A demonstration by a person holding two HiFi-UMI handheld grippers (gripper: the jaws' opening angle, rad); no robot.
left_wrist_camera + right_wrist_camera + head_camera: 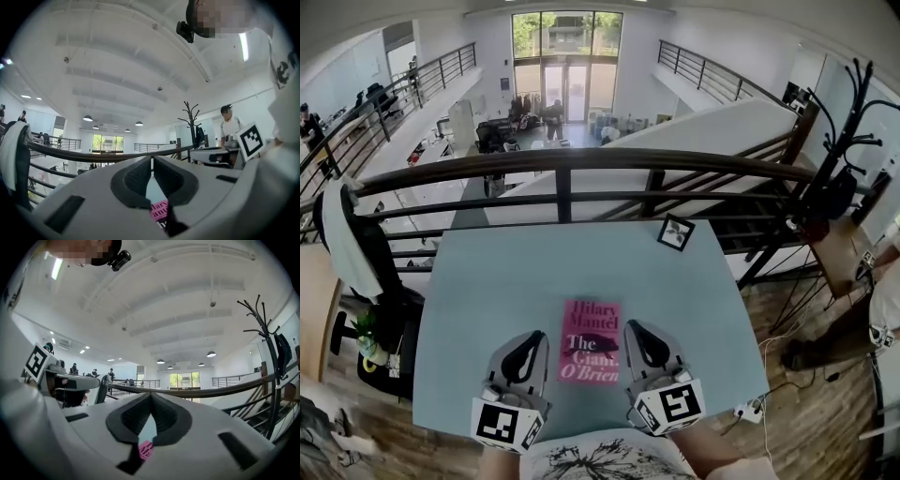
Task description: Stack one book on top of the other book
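Left gripper (528, 339) and right gripper (639, 330), jaws closed, empty, flank one pink book (591, 339); table (487, 281) open beyond, one marker card (675, 232) at far edge

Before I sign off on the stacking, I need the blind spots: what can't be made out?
Second book: head view shows only the pink book from above; its cover would hide anything beneath.
Left gripper view: the left gripper hides all but a pink sliver of it.
Right gripper view: the right gripper does likewise.

Right hand-held gripper (151, 397) has its jaws together, empty; pink book (145, 449) shows beneath
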